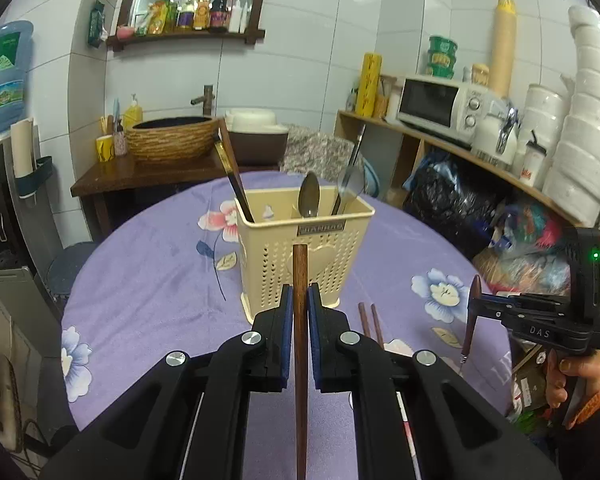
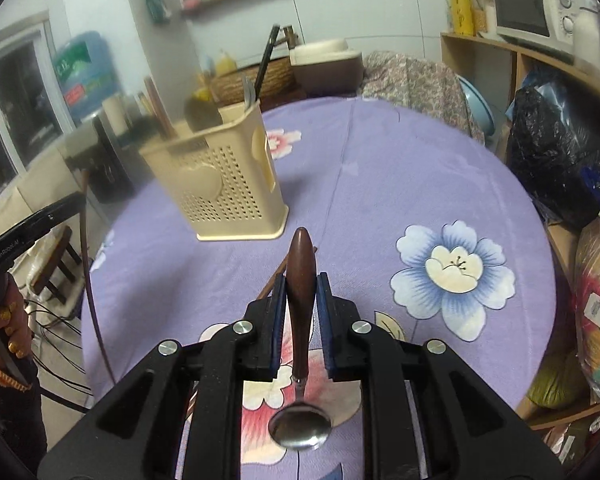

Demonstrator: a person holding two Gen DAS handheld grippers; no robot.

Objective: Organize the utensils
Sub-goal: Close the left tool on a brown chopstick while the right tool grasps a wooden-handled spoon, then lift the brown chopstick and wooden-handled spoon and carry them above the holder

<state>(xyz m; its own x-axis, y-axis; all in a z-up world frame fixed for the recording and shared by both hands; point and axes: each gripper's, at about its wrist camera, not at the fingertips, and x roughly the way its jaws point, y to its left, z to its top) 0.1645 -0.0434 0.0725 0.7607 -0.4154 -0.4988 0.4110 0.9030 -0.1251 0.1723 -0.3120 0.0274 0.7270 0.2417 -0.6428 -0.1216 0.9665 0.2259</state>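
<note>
My left gripper [image 1: 299, 300] is shut on a brown wooden chopstick [image 1: 300, 360], which stands nearly upright above the table. Just behind it is the cream perforated utensil holder [image 1: 306, 256]. It holds dark chopsticks [image 1: 236, 184], a metal spoon [image 1: 309, 200] and another metal utensil [image 1: 350, 176]. My right gripper [image 2: 302, 284] is shut on the wooden handle of a spoon [image 2: 300, 426], bowl end towards the camera, with the holder [image 2: 220, 176] ahead to the left. In the left wrist view the right gripper [image 1: 476, 300] hangs at the right. Two more chopsticks [image 1: 370, 320] lie on the cloth.
The round table wears a purple flowered cloth [image 1: 160, 280]. Behind it stand a wooden stand with a woven basin [image 1: 170, 138] and a chair draped in fabric [image 1: 320, 152]. A shelf with a microwave [image 1: 440, 106], stacked white bowls and bags [image 1: 452, 200] runs along the right.
</note>
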